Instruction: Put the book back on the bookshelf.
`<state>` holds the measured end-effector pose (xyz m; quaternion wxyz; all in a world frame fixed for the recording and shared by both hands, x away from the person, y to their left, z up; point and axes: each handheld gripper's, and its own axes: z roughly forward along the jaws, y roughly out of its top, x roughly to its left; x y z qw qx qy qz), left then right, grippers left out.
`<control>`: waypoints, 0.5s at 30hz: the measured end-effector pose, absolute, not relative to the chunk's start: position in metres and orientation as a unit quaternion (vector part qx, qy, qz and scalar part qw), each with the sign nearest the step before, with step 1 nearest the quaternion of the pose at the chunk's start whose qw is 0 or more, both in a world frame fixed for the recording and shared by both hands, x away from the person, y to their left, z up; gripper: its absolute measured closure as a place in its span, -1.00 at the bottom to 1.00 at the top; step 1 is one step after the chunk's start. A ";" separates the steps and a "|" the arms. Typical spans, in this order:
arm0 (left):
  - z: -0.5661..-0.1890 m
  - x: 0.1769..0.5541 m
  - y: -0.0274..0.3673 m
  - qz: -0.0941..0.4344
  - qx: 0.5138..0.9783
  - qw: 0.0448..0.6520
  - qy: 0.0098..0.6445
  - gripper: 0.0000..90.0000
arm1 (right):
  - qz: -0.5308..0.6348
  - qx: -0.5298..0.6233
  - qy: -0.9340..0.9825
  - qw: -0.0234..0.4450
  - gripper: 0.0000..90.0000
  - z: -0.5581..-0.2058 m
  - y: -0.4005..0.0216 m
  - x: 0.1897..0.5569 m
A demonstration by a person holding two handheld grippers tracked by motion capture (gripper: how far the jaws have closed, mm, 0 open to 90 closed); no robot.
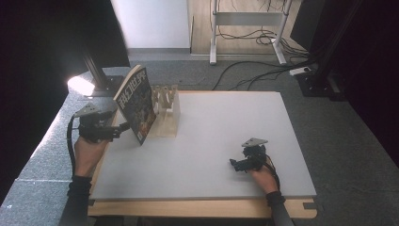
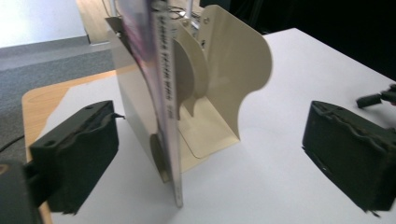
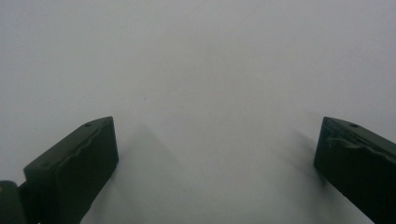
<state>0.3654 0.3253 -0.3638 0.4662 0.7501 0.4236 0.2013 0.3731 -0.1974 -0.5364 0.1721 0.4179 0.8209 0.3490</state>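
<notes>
A thin magazine (image 1: 136, 101) with a dark, busy cover stands upright near the table's left edge and leans on a cream metal file rack (image 1: 168, 115). My left gripper (image 1: 118, 129) sits just left of it, level, jaws wide apart. In the left gripper view the magazine's spine (image 2: 166, 93) rises between the jaws, touching neither pad, with the rack (image 2: 233, 70) behind it. My right gripper (image 1: 238, 164) rests near the front right of the table. Seen in its own view, the right gripper (image 3: 215, 158) is open with bare white tabletop between its jaws.
The white tabletop (image 1: 226, 136) lies on a wooden board whose edge shows at front and left. A black stand with a bright lamp (image 1: 82, 84) is on the floor beyond the left edge. Desk legs and cables (image 1: 263, 42) lie on the carpet behind.
</notes>
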 end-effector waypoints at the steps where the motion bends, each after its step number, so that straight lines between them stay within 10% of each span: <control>1: -0.364 0.362 0.324 0.204 0.751 0.465 0.422 -0.97 | 0.349 0.418 0.821 0.172 -1.00 -0.536 -0.197 0.373; 15: -0.370 0.337 0.300 0.196 0.776 0.461 0.383 -1.00 | 0.349 0.418 0.821 0.172 -1.00 -0.536 -0.197 0.373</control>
